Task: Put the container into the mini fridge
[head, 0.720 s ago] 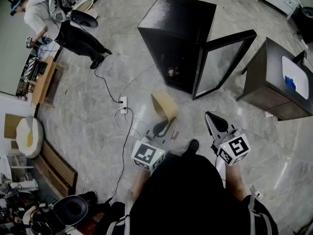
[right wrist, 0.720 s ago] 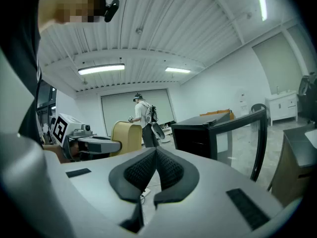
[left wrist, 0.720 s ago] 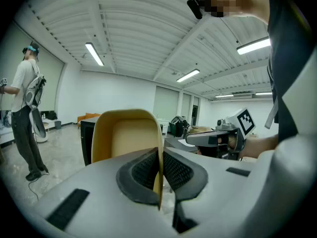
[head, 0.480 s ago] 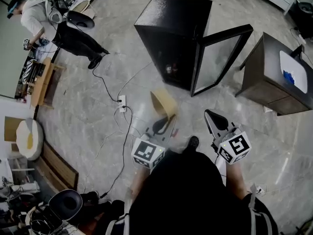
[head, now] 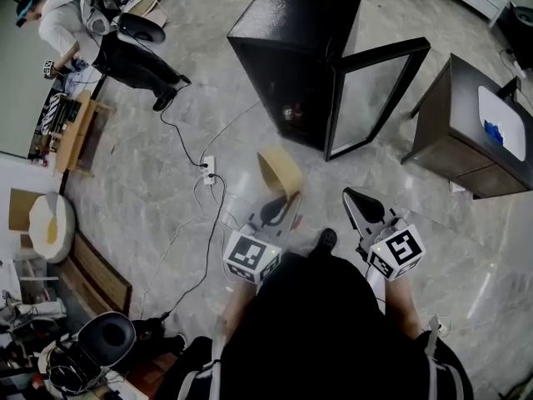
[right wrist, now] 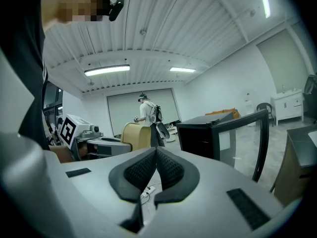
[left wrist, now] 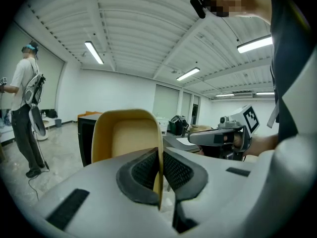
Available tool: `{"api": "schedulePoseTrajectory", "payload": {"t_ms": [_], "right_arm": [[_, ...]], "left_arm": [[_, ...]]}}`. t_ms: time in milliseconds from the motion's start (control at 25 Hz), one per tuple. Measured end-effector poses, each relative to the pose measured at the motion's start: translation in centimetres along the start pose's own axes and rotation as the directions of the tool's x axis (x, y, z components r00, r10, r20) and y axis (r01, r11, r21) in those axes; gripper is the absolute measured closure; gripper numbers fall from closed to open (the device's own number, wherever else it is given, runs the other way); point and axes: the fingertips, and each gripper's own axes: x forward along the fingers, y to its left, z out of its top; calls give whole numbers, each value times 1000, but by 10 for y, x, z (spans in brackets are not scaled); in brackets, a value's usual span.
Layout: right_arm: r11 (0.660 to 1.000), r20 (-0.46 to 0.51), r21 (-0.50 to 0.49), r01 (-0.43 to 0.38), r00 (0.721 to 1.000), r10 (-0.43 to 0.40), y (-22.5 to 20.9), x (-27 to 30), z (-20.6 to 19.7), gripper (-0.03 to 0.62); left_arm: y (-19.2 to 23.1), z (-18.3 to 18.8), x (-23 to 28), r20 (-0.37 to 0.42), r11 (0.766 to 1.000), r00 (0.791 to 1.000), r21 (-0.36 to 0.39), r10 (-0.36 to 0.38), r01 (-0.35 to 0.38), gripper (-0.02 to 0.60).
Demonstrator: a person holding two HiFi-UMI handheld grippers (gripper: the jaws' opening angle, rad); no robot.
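Observation:
The black mini fridge (head: 291,48) stands on the floor ahead, its glass door (head: 375,98) swung open to the right. A small item (head: 290,112) sits inside, low down. My left gripper (head: 275,213) is shut on the wall of a tan, open-topped container (head: 281,173), held above the floor short of the fridge. In the left gripper view the pads (left wrist: 148,170) pinch the container (left wrist: 126,135) rim edge-on. My right gripper (head: 360,207) hangs to the right of it, jaws closed and empty; its pads (right wrist: 168,170) meet, and the fridge (right wrist: 203,133) lies ahead.
A dark cabinet (head: 466,152) with a white object on top stands right of the fridge door. A power strip (head: 209,173) and cables trail over the floor at left. Another person (head: 100,32) stands far left by a wooden bench (head: 71,136).
Hardly anything differs: the view sways a little, and both grippers stay in front of the fridge with the container still gripped by the left one.

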Motion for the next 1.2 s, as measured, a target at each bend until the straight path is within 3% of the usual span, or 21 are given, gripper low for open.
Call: {"api": "schedulePoseTrajectory", "payload": {"t_ms": [240,600,920,1200], "right_arm": [[1000,-71,15,-18,997,19,-6,-11,-21,577],[996,-77,49,79,994,-75,-23,-9,-28,577],[989,-65,33,144,988,-141,-44,36,-11,577],[978,-34,31,205,978,-204,-63,98,15,577]], "left_arm": [[-13,-3,9,-10,999,1000,-30,-18,18,545],[-7,-6,30,-36,996,995,-9,-94,94,545],[62,-4,48,-21,994,995,-66,-94,92,545],[125,17,76,-35,988,987,-11,-155,155,545]]}}
